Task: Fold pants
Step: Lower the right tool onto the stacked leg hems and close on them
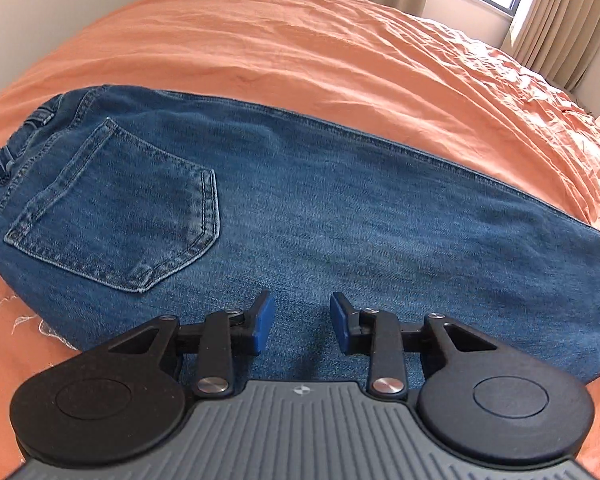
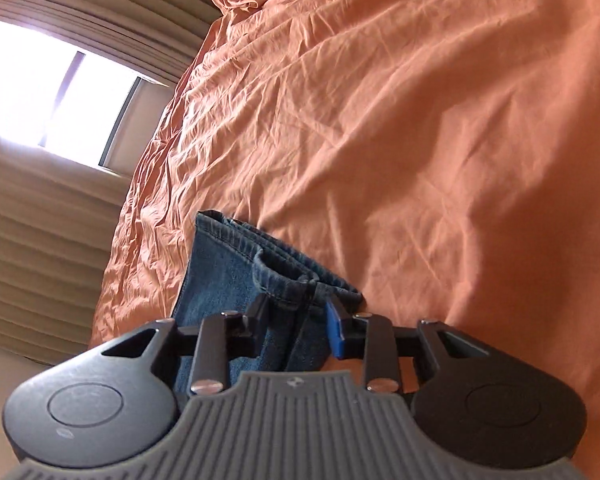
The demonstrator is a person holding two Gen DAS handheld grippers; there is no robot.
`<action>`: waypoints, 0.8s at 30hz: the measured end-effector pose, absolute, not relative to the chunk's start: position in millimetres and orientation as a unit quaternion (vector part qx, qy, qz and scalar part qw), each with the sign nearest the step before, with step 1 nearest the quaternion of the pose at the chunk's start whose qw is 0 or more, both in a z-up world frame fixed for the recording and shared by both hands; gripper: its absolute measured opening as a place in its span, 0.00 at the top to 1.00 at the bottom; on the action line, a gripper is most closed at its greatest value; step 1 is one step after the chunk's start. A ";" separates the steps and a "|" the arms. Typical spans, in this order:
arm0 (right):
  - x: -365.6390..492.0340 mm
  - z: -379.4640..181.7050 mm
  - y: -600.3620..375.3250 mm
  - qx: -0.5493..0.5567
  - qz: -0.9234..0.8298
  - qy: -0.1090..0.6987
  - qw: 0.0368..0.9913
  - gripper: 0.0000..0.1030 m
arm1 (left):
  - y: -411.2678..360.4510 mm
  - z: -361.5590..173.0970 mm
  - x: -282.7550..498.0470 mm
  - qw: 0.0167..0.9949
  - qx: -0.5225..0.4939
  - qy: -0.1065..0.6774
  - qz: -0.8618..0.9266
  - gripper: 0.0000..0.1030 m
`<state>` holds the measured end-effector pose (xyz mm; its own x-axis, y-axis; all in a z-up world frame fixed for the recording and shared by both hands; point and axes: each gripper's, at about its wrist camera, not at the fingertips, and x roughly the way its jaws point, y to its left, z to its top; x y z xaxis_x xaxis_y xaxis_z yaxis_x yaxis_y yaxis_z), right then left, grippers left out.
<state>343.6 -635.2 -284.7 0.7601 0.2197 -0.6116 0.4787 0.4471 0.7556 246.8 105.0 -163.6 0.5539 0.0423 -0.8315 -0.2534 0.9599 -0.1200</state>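
Observation:
Blue jeans (image 1: 308,216) lie flat on an orange bedspread (image 1: 300,52), folded lengthwise, back pocket (image 1: 120,216) up at the left, legs running right. My left gripper (image 1: 302,324) hovers over the thigh area, jaws open and empty, blue pads (image 1: 262,328) apart. In the right wrist view, the hem ends of the jeans legs (image 2: 260,276) sit between the fingers of my right gripper (image 2: 298,328). The jaws hold bunched denim between them and the cuffs stand up off the bed.
The wrinkled orange bedspread (image 2: 420,120) stretches far beyond the jeans. A bright window (image 2: 40,92) with beige curtains (image 1: 560,20) lies past the bed's far edge. A pale wall (image 1: 40,20) stands at the left.

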 end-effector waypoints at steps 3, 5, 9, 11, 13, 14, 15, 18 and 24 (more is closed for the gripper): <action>334.5 -267.1 -634.5 0.518 -0.066 0.310 0.795 1.00 | 107.5 -163.8 244.3 0.872 -0.117 0.467 0.085 0.62; 326.9 -250.0 -630.9 0.505 -0.057 0.292 0.810 1.00 | 107.8 -161.0 244.4 0.872 -0.116 0.467 0.086 0.62; 321.5 -250.8 -627.6 0.473 -0.088 0.303 0.822 1.00 | 103.9 -158.3 247.2 0.872 -0.104 0.470 0.086 0.62; 325.6 -267.6 -627.3 0.465 -0.106 0.327 0.816 1.00 | 101.4 -156.8 248.2 0.872 -0.100 0.472 0.081 0.62; 330.8 -283.7 -626.9 0.462 -0.111 0.339 0.812 1.00 | 98.3 -153.9 248.1 0.874 -0.093 0.471 0.073 0.62; 331.5 -285.8 -627.4 0.462 -0.107 0.340 0.812 1.00 | 97.1 -151.8 248.2 0.875 -0.089 0.470 0.068 0.62; 330.8 -285.1 -628.3 0.465 -0.103 0.338 0.812 1.00 | 95.9 -149.4 248.4 0.877 -0.085 0.469 0.062 0.62; 322.6 -274.8 -631.4 0.473 -0.090 0.323 0.815 0.78 | 89.9 -142.1 250.8 0.879 -0.085 0.467 0.036 0.62; 317.1 -287.7 -633.6 0.524 -0.059 0.326 0.785 0.50 | 62.2 -142.5 271.9 0.880 -0.072 0.469 -0.012 0.62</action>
